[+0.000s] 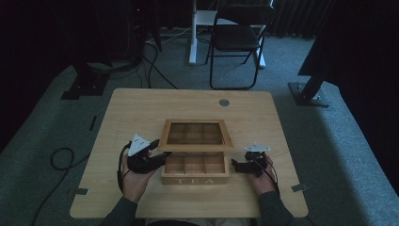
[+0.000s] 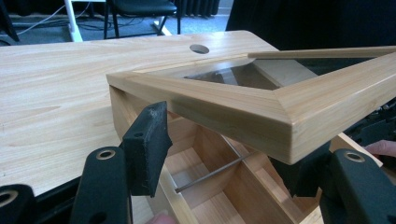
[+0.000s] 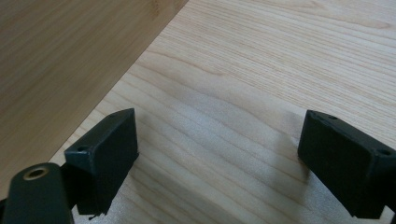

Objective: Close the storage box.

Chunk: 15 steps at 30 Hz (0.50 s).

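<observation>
A wooden tea box (image 1: 195, 180) marked TEA stands near the table's front edge, its compartments bare. Its glass-windowed lid (image 1: 195, 145) is raised partway over the box. My left gripper (image 1: 163, 158) is at the box's left end, under the lid's front corner. In the left gripper view the lid's front rail (image 2: 224, 105) runs across above my left gripper (image 2: 224, 149); one pad (image 2: 144, 149) sits just below the rail, the other is half hidden behind the corner, and neither presses on it. My right gripper (image 1: 234, 165) rests open by the box's right wall (image 3: 60, 60), nothing inside (image 3: 219, 140).
The light wooden table (image 1: 141, 108) has a round cable hole (image 1: 224, 102) at its back middle. A black folding chair (image 1: 237, 37) stands behind the table. Cables (image 1: 61, 157) lie on the grey carpet at the left, and dark stand bases sit at both back corners.
</observation>
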{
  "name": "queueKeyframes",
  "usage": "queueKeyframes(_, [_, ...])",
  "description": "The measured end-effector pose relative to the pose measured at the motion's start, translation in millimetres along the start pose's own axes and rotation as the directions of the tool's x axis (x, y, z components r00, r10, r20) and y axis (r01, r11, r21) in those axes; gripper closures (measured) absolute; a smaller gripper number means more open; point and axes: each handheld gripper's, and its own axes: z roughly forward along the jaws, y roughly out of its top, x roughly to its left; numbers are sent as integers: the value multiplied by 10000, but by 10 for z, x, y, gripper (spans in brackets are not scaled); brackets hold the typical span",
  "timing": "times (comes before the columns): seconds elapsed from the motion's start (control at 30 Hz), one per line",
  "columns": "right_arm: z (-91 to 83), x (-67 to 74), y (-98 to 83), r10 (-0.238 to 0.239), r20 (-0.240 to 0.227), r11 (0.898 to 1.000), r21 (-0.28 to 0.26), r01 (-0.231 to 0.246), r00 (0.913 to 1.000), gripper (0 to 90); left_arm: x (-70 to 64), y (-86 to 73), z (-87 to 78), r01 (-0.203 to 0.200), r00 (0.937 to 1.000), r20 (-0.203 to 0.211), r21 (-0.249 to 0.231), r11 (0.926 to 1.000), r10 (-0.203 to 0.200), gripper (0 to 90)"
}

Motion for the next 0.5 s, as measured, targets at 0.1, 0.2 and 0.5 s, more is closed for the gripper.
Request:
queueKeyframes(0.1, [0, -1, 0, -17, 0, 10000, -3, 17, 10000, 116, -13, -41, -9, -31, 10000, 31, 29, 10000, 31, 411])
queueKeyframes(0.2, [0, -1, 0, -16, -1, 10000, 4, 16, 10000, 116, -22, -64, -14, -113, 9999, 0, -24, 9999, 113, 410])
queueKeyframes(0.5, [0, 0, 0, -13, 5, 10000, -3, 13, 10000, 116, -42, -161, -21, -300, 9995, -25, 53, 9995, 300, 406])
